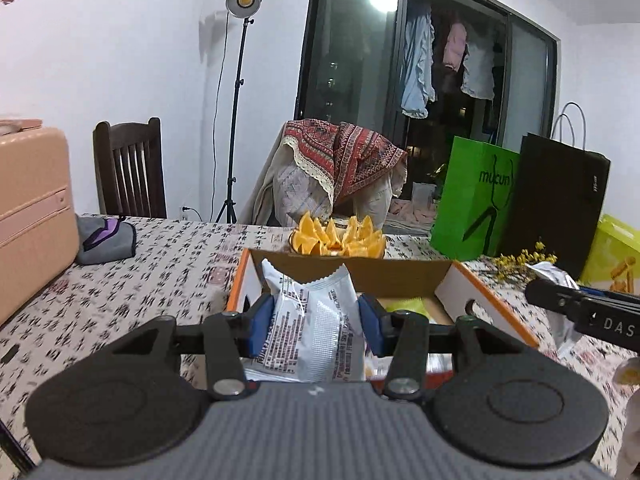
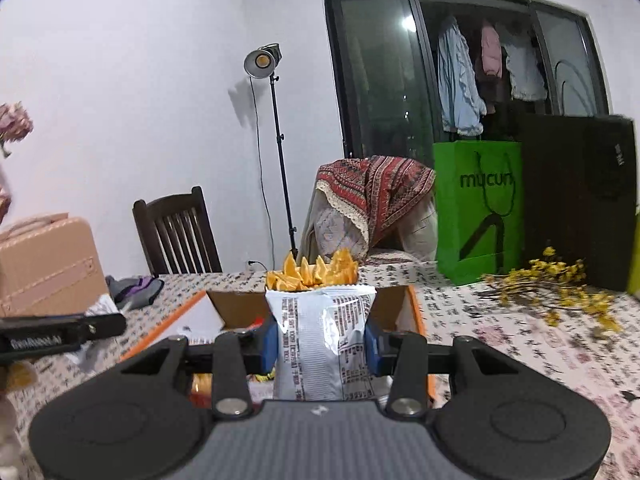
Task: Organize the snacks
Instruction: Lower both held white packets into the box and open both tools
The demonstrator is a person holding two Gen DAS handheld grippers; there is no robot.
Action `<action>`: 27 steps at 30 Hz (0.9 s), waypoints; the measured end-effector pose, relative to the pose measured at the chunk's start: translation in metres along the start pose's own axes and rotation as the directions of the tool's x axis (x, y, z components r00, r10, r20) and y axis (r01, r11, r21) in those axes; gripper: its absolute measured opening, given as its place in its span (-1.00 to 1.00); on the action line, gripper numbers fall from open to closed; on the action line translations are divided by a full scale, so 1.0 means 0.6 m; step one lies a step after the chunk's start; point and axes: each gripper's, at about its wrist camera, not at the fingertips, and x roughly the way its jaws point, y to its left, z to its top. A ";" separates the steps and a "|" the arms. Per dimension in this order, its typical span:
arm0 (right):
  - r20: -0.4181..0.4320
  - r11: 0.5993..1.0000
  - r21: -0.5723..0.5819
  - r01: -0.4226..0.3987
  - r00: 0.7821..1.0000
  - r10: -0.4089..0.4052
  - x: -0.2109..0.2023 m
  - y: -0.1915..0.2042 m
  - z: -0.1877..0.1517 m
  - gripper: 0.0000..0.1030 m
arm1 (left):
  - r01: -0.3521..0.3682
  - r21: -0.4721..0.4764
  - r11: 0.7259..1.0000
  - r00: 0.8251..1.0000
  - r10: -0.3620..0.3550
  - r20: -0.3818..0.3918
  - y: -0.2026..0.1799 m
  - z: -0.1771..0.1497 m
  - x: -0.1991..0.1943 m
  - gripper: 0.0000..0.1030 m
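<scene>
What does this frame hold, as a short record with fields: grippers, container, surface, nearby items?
left gripper: shut on a white snack packet
right gripper: shut on another white snack packet
container: open cardboard box with orange edges, just beyond both packets
surface: table with a printed tablecloth
behind box: bowl of orange wedges
nearby: green paper bag, black paper bag, yellow flower sprigs, pink case
</scene>
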 end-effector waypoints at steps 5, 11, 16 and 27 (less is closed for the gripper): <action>-0.026 1.000 0.009 0.015 1.000 -0.015 0.073 0.002 0.017 -0.21 | -0.036 -0.015 0.999 0.999 0.035 -0.032 -0.006 0.018 0.072 -0.08; -0.022 0.999 -0.015 0.048 0.999 -0.048 0.146 -0.011 -0.016 -0.21 | -0.056 -0.054 0.997 0.998 0.055 -0.021 0.014 -0.003 0.136 -0.09; -0.082 0.999 -0.016 0.038 0.996 -0.039 0.174 -0.025 -0.041 -0.21 | -0.055 0.006 0.998 0.998 0.056 -0.023 0.013 -0.021 0.156 -0.09; -0.125 0.999 -0.021 0.047 0.991 -0.049 0.187 -0.027 -0.058 -0.12 | -0.063 -0.005 0.998 0.998 0.063 -0.023 0.020 -0.039 0.161 0.07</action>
